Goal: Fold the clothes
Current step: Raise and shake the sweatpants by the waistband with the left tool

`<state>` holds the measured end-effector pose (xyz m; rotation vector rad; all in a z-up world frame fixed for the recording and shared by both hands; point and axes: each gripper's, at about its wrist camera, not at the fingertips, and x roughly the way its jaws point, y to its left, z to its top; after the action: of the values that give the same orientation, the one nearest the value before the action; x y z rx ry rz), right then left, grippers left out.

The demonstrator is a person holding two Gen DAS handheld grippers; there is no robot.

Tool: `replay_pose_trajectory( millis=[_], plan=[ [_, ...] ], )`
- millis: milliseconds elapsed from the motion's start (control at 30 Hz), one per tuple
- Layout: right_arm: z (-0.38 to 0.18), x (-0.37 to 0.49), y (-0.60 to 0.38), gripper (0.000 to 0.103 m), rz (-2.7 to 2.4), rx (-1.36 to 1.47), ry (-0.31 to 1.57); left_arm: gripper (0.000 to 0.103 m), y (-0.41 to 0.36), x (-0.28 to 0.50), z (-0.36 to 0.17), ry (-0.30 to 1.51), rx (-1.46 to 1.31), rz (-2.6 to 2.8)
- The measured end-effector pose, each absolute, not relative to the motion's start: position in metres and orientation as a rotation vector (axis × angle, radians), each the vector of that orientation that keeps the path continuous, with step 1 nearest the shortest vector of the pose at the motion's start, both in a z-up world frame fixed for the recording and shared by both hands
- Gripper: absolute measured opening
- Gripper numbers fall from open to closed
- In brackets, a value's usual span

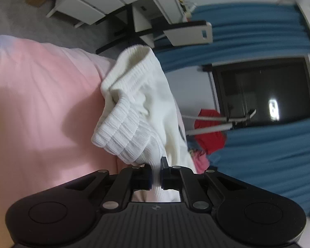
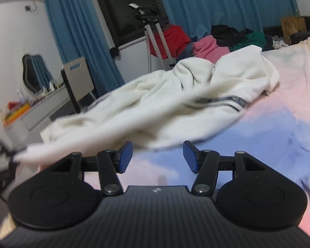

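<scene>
A white sweater [image 1: 134, 107] with ribbed cuffs hangs in front of my left gripper [image 1: 156, 175], whose jaws are shut on its ribbed edge, the fabric pinched between the blue pads. In the right wrist view the same white sweater [image 2: 165, 103] lies crumpled on the bed, with dark stripes [image 2: 223, 100] showing on one fold and one end stretched toward the lower left. My right gripper [image 2: 157, 157] hovers just in front of the sweater's near edge, its jaws open with nothing between the blue pads [image 2: 127, 155].
The bed sheet is pink [image 1: 41, 103] and fades to blue [image 2: 258, 140]. A pile of pink, red, black and green clothes [image 2: 217, 41] lies at the bed's far side. A stand [image 2: 155, 41], a chair [image 2: 78, 78], a desk [image 2: 31, 111] and blue curtains [image 2: 217, 0] surround it.
</scene>
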<state>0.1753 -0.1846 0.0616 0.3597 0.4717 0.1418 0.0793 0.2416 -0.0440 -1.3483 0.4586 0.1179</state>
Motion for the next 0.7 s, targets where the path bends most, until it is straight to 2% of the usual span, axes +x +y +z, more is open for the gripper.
replay_pose_trajectory(
  millis=[167, 333, 700],
  plan=[
    [0.071, 0.245, -0.188, 0.057, 0.070, 0.407, 0.472, 0.007, 0.269, 0.065, -0.041, 0.433, -1.397, 0.139],
    [0.056, 0.296, -0.215, 0.056, -0.141, 0.448, 0.516, 0.007, 0.279, 0.059, -0.033, 0.346, -1.245, 0.195],
    [0.008, 0.300, -0.334, 0.059, -0.499, 0.660, 0.484, 0.007, 0.288, 0.052, -0.030, 0.301, -1.228, 0.191]
  ],
)
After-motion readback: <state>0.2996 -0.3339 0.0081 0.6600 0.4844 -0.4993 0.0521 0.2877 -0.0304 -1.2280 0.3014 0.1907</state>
